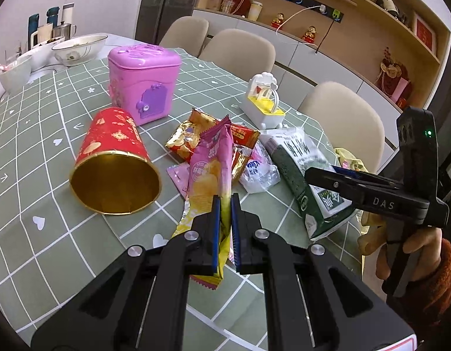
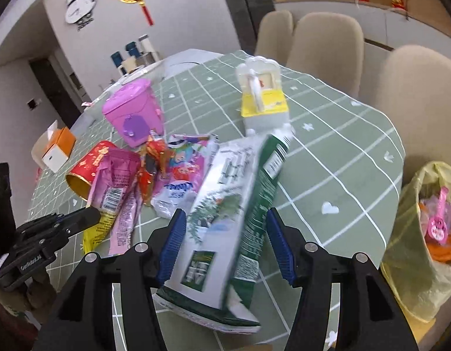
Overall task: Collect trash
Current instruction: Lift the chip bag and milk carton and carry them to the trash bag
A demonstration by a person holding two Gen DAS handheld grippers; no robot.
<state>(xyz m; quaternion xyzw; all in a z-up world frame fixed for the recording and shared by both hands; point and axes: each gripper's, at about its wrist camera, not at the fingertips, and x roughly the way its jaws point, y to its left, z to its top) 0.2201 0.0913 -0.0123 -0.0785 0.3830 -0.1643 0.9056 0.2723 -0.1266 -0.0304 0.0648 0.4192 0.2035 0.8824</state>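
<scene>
Mid-pickup: you hold trash in both grippers above the table (image 1: 49, 134).
Your left gripper (image 1: 224, 204) pinches the pink chip bag (image 1: 209, 163); your right gripper (image 2: 225, 234), half open, straddles the green carton (image 2: 225, 204) (contact unclear). Next, squeeze and carry to the yellow bag (image 2: 412, 234).

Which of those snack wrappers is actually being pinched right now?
The tall pink chip bag, squeezed by the left gripper. The red and gold wrappers lie loose behind it.

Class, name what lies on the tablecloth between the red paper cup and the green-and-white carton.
Snack wrappers: between the red cup and carton, the pink chip bag and crumpled packets, seen in the left wrist view.
</scene>
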